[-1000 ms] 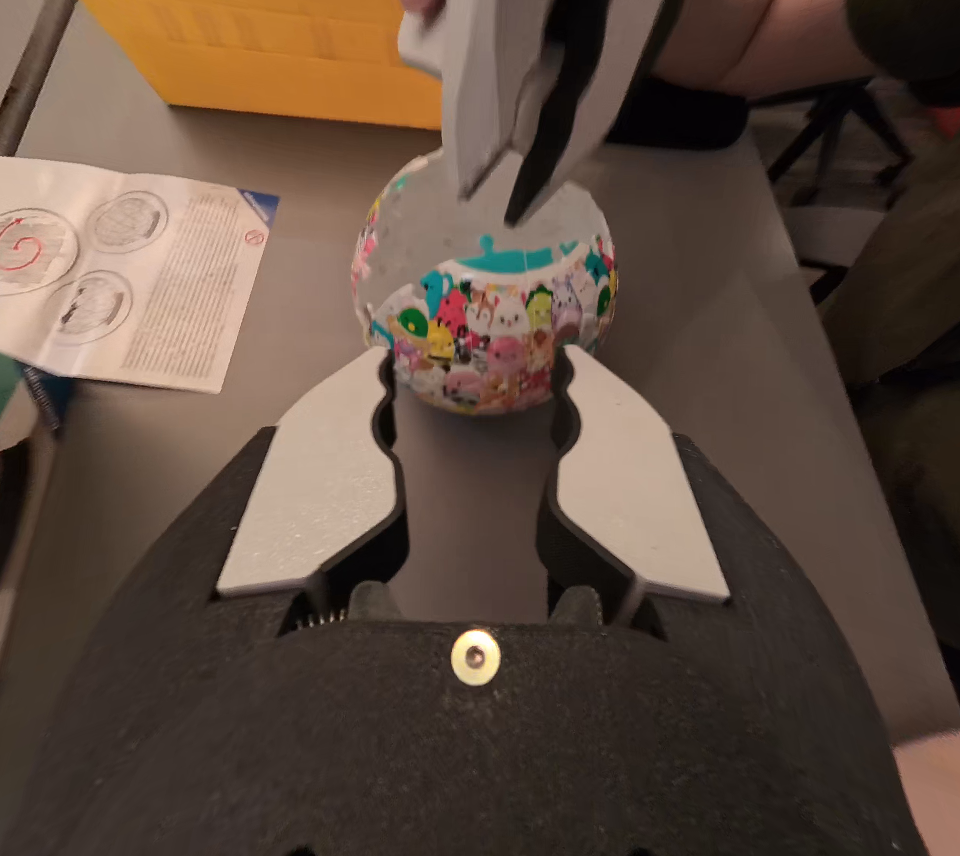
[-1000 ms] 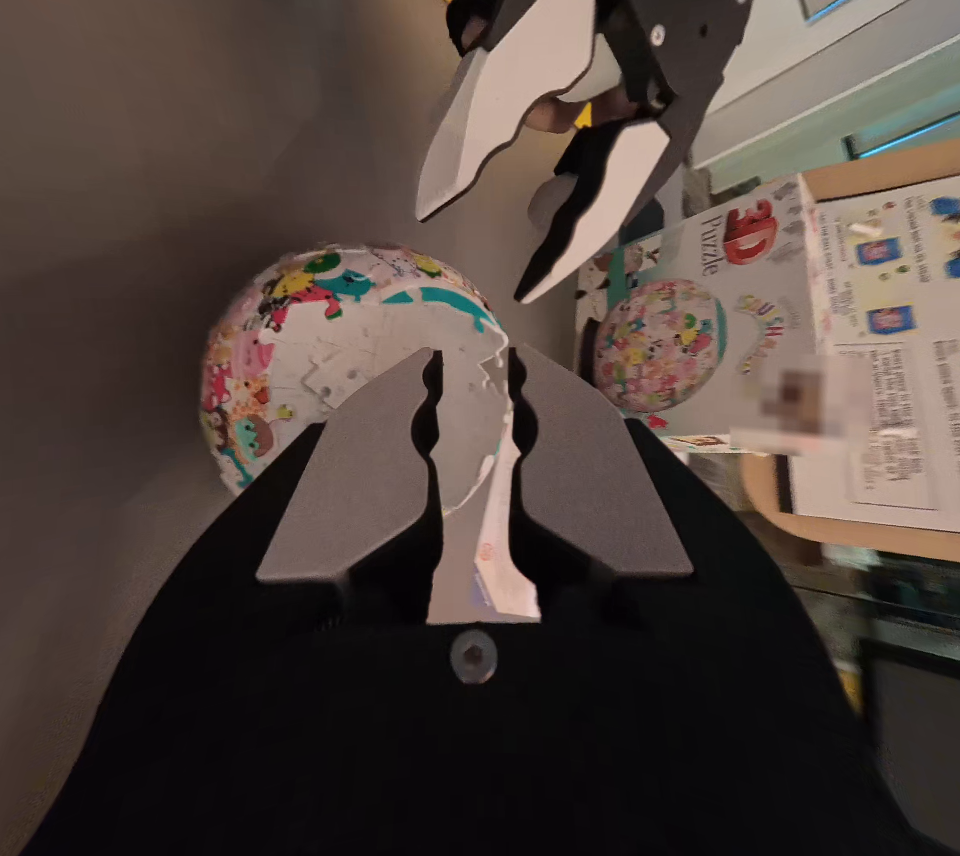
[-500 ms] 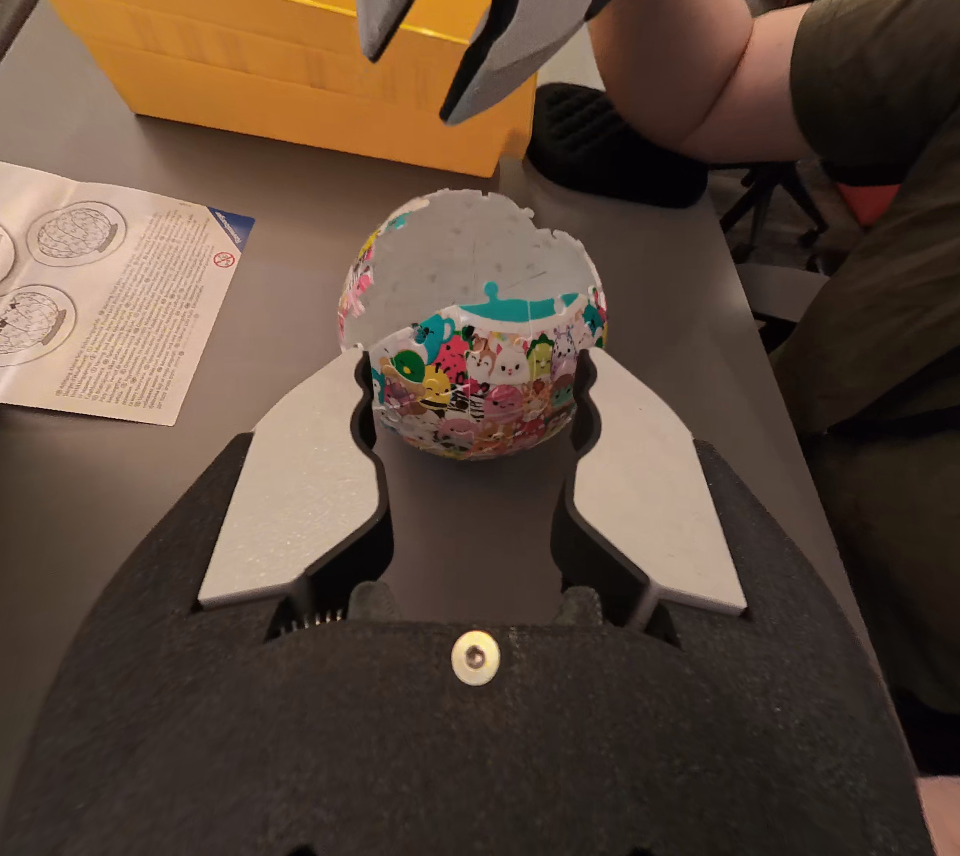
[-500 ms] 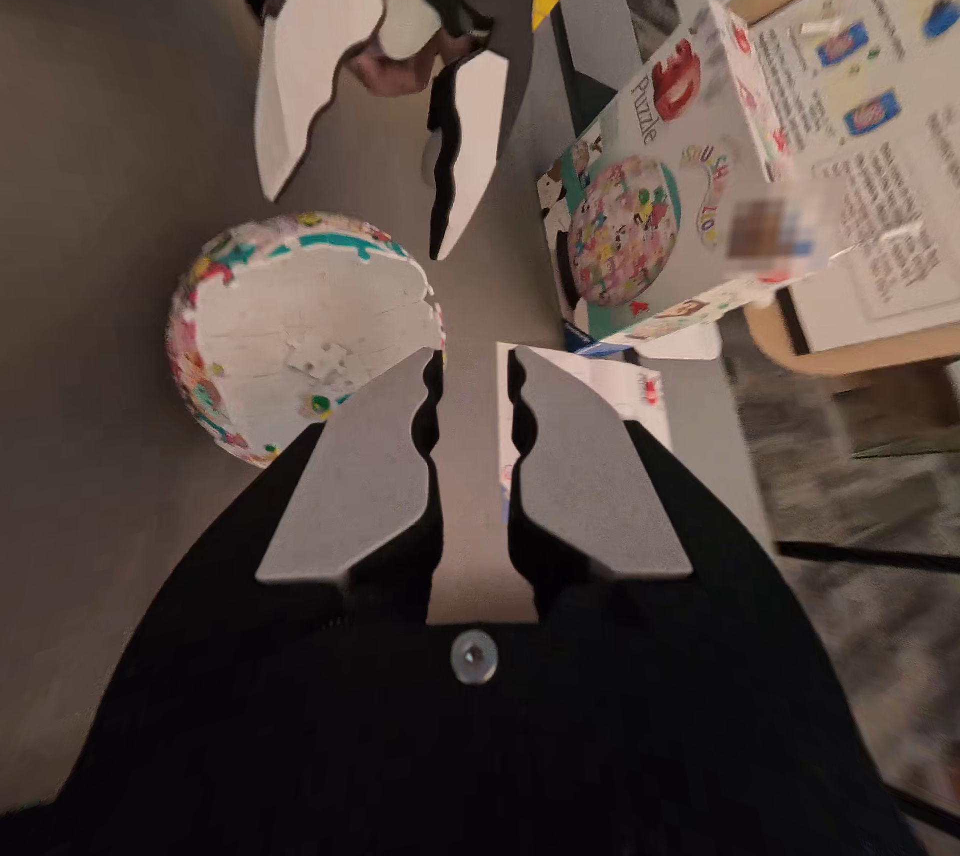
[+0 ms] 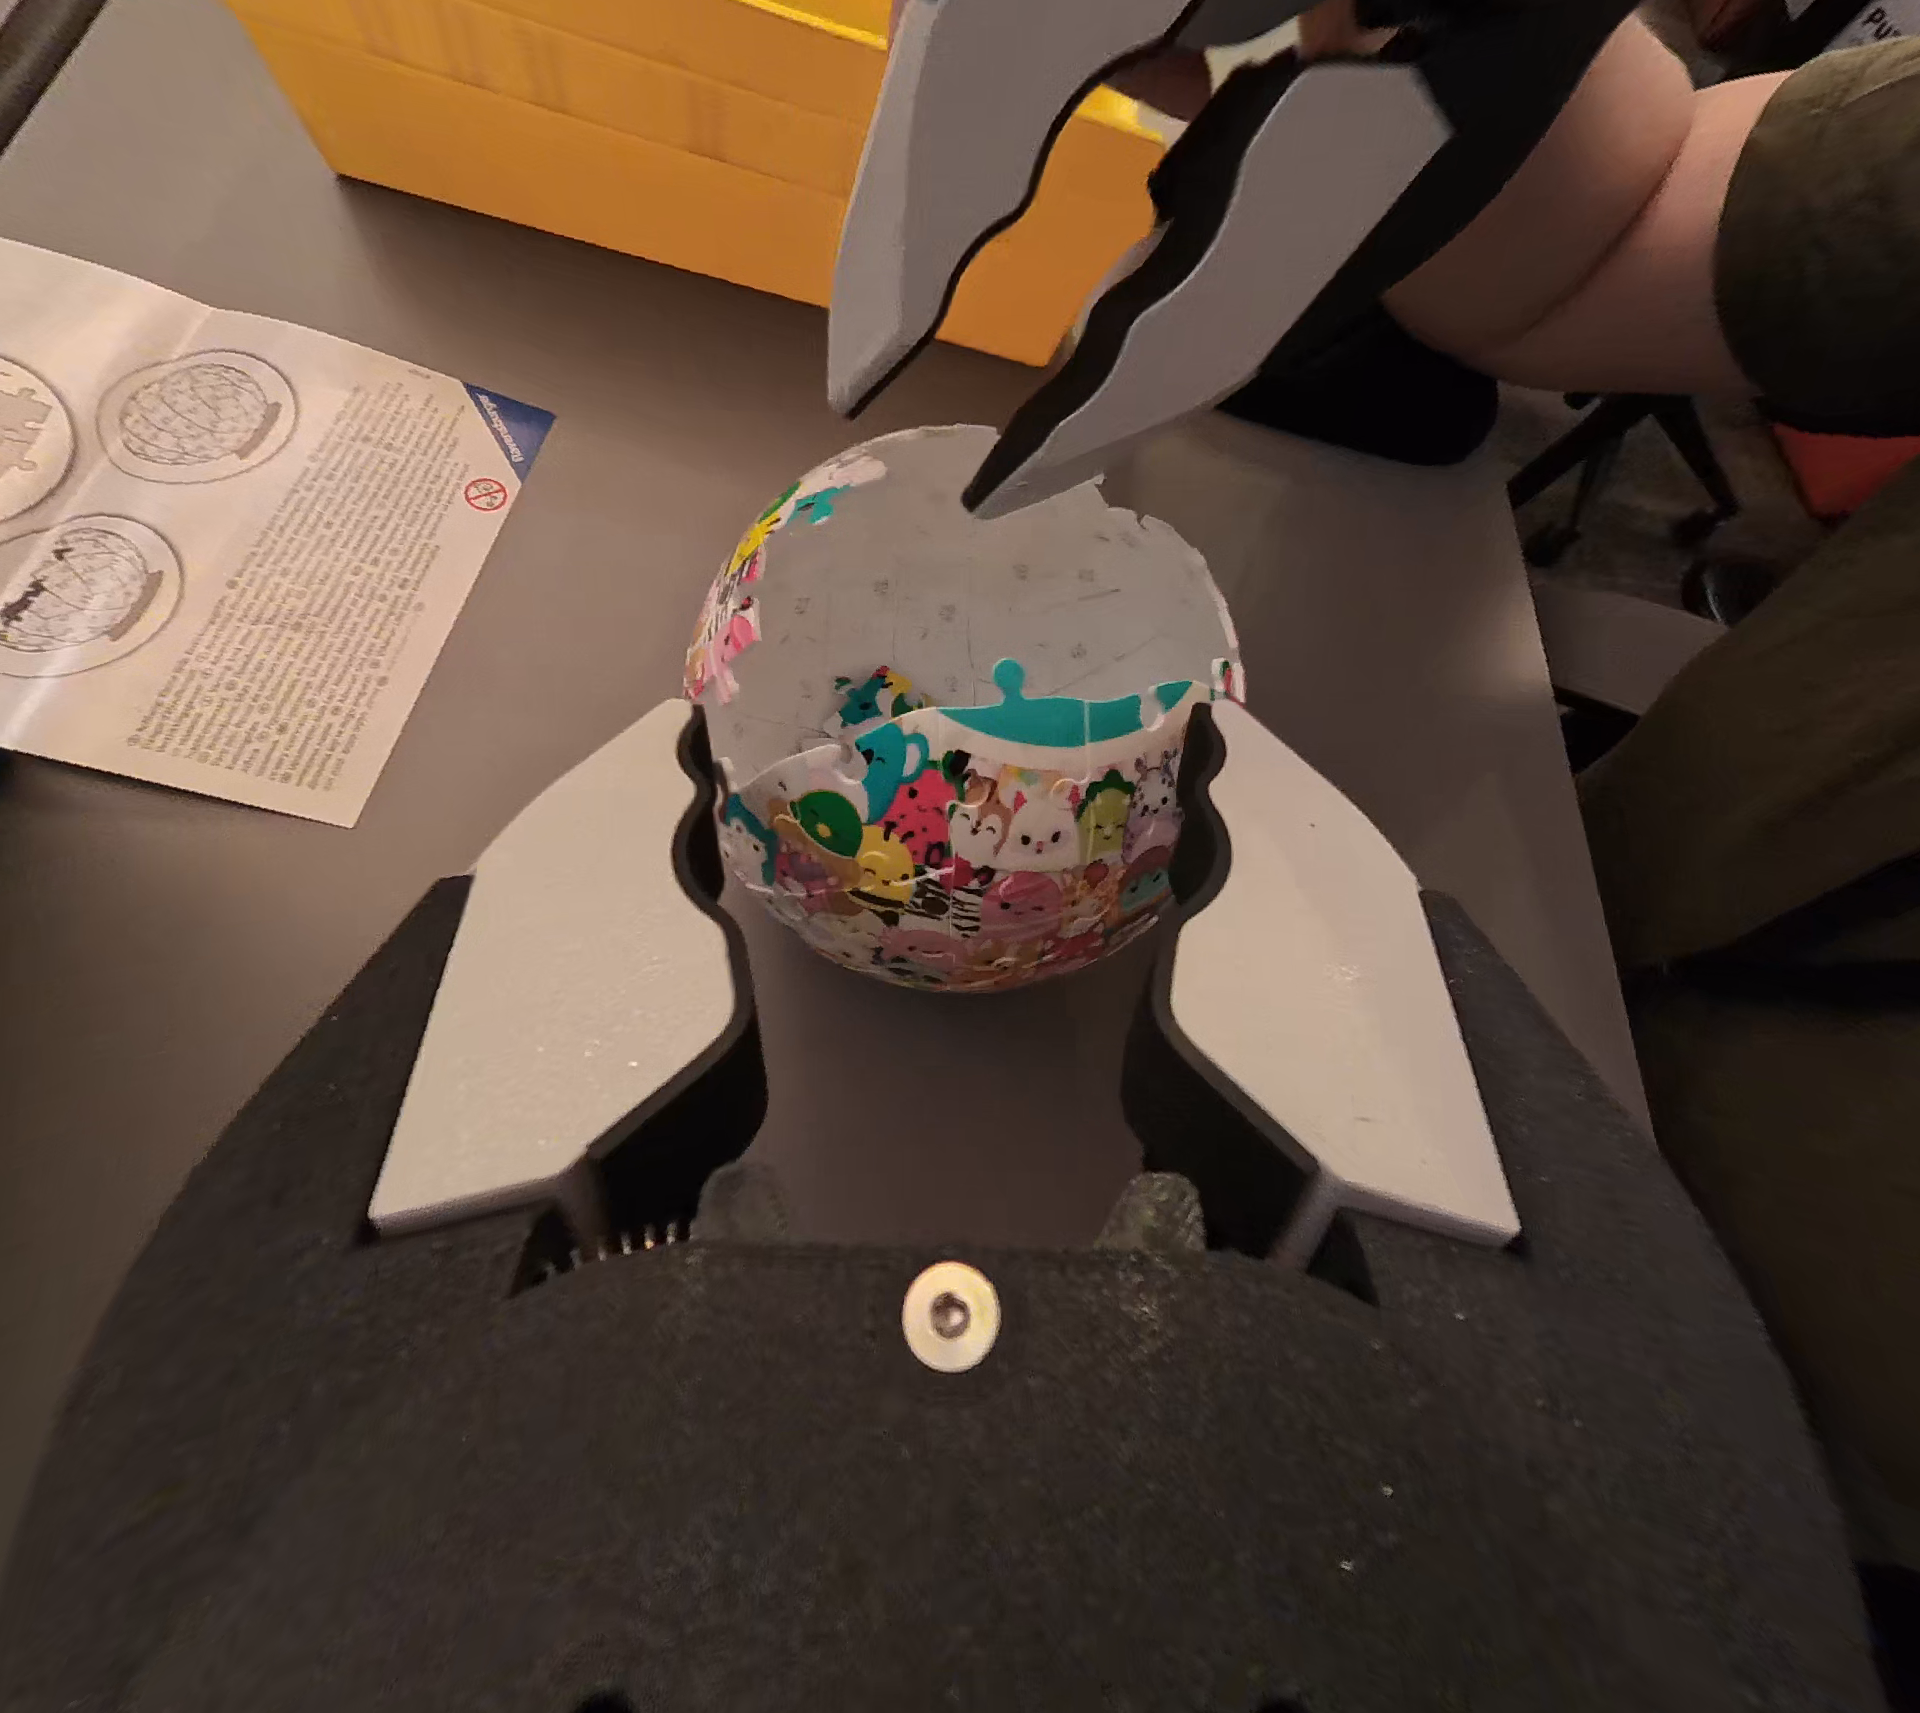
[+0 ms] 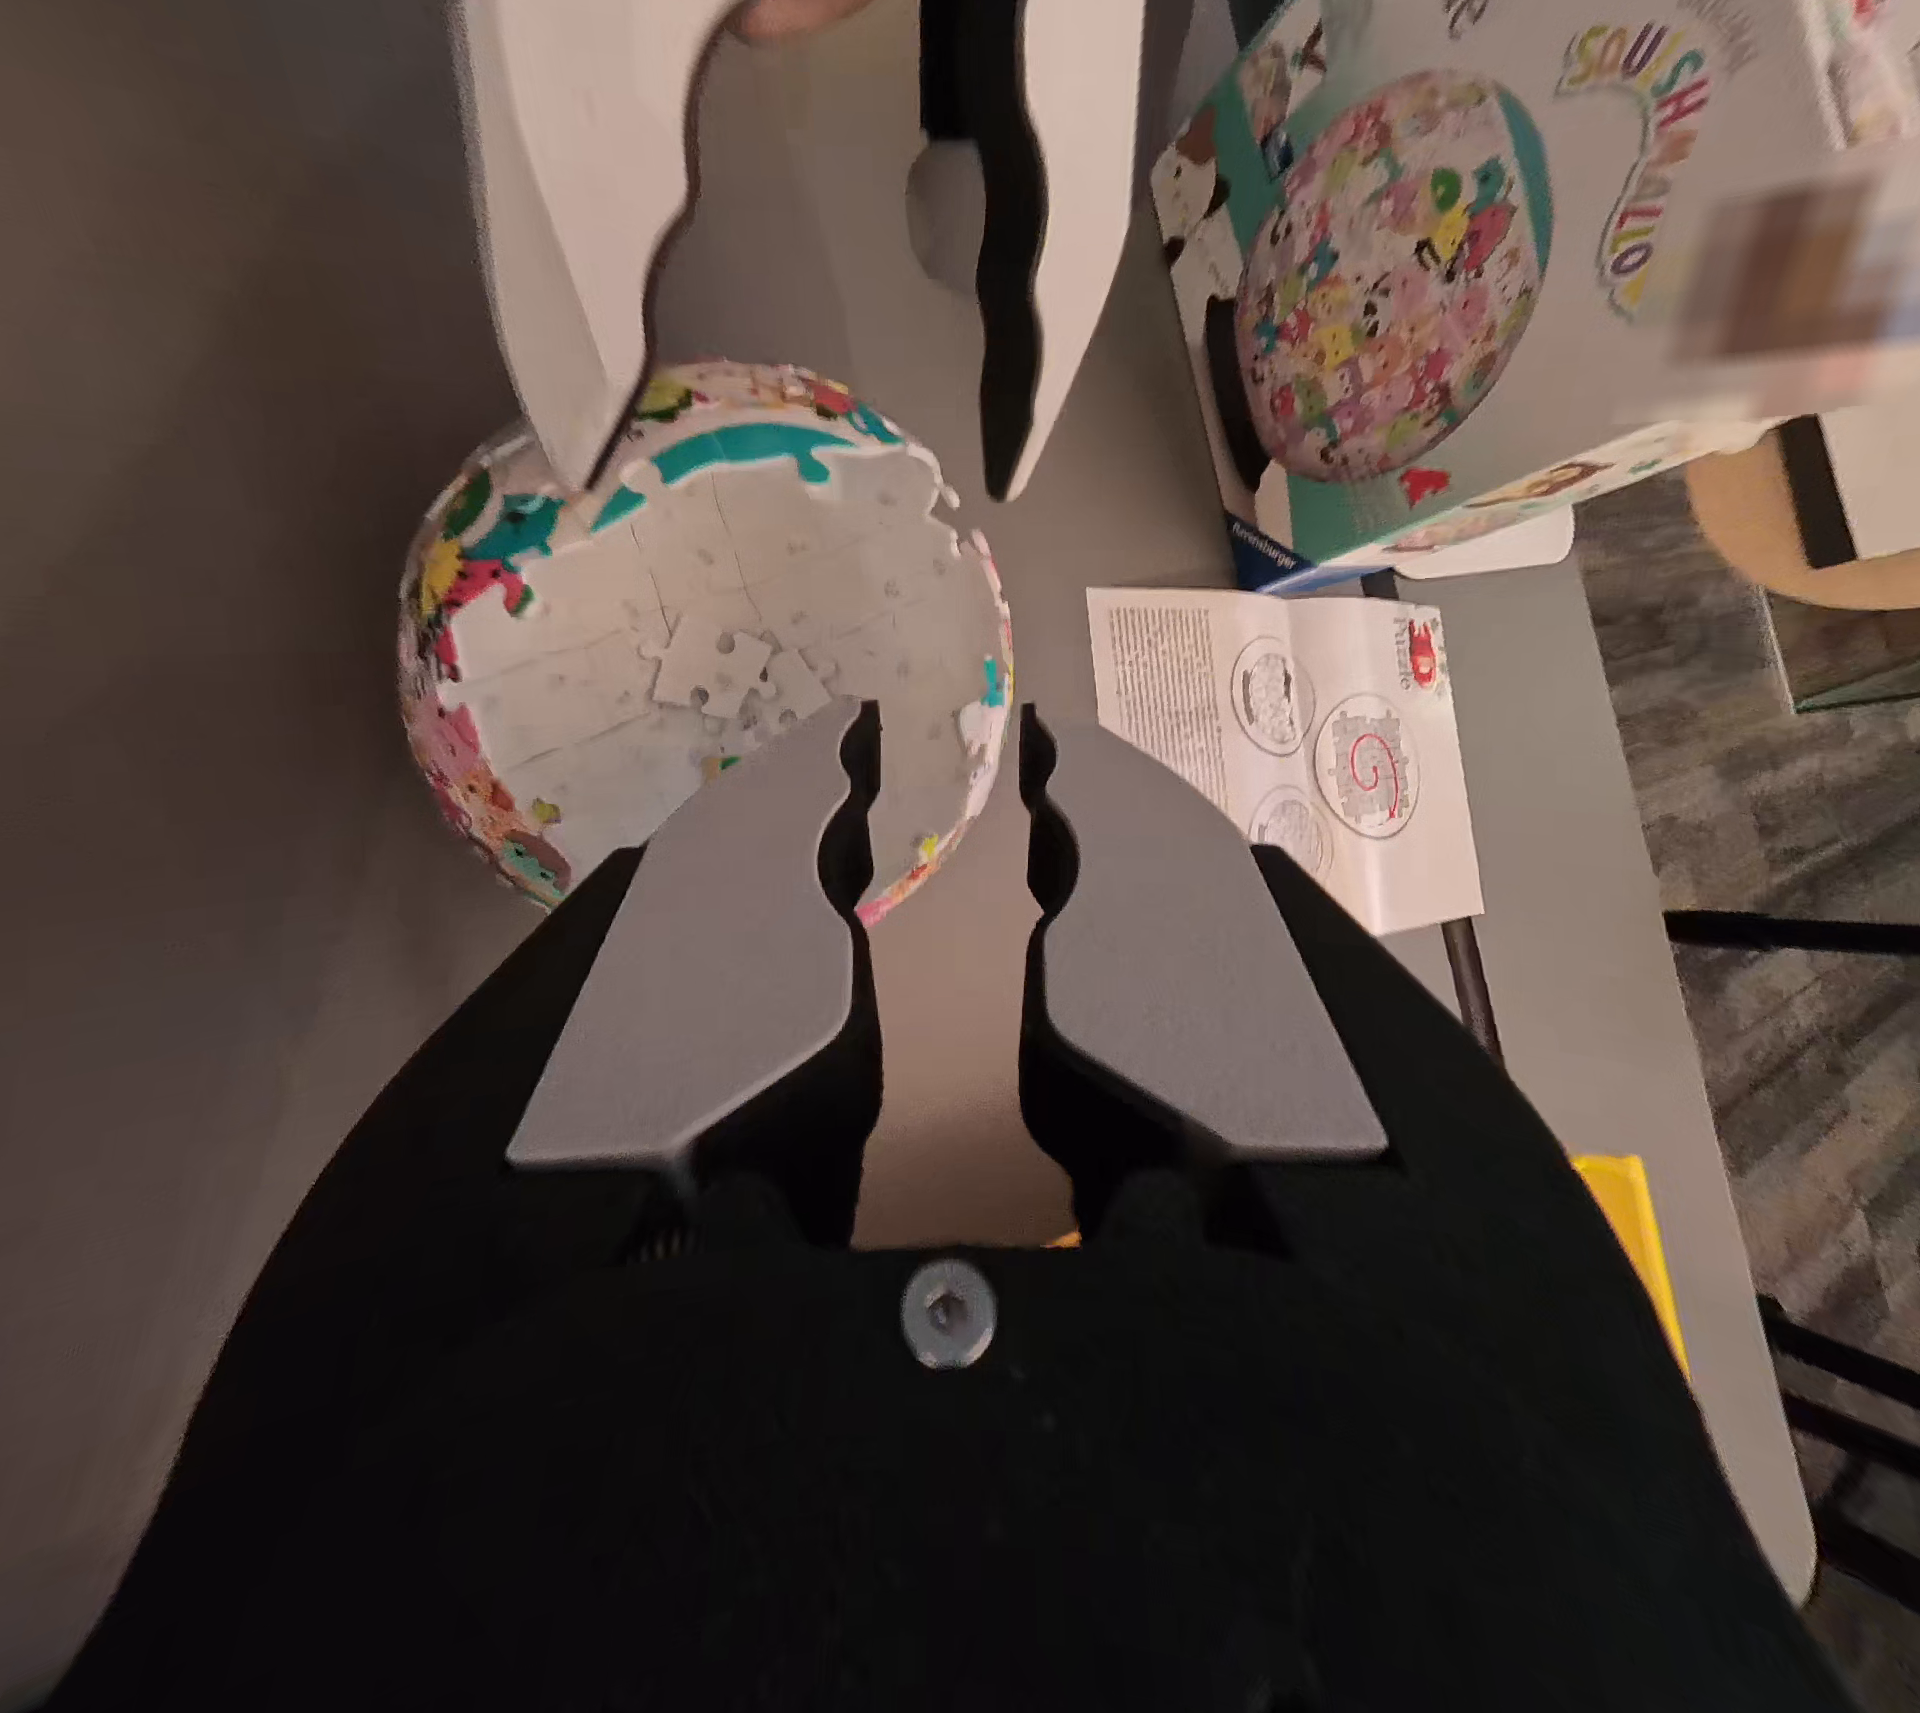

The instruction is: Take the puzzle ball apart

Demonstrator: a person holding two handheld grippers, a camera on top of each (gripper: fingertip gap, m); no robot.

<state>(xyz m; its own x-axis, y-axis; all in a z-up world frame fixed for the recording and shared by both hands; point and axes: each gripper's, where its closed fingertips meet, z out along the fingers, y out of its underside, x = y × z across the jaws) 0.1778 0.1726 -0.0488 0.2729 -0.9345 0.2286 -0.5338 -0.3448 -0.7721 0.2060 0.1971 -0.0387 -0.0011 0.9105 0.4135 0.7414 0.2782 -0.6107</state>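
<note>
A: How does the left hand-held gripper (image 5: 951, 733) stand?

B: Its jaws are spread wide, one finger on each side of the puzzle ball (image 5: 961, 718). The tips sit right against the ball's flanks; I cannot tell if they press it.

A: And the right hand-held gripper (image 6: 948, 713)?

B: Parted by a narrow gap, with nothing between the fingers. In the left wrist view it comes down from above, tilted, one tip at the far rim of the ball and the other just behind that rim.

A: What state is the ball in?

B: It sits on the dark grey worktop (image 5: 623, 915) as an open shell. The top is gone, so the white inside shows, ringed by a jagged edge of interlocking pieces. The lower part bears bright cartoon figures and a teal band. From the right wrist view, a few loose white pieces (image 6: 727, 671) lie in the bottom of the shell.

A: What lies around it?

B: A folded instruction leaflet (image 5: 239, 531) lies flat to the left, apart from the ball. A yellow bin (image 5: 582, 63) stands behind. The puzzle box (image 6: 1455, 229) stands beyond the leaflet, seen from the right wrist view. A person's bare forearm (image 5: 1538, 240) reaches in from the right.
</note>
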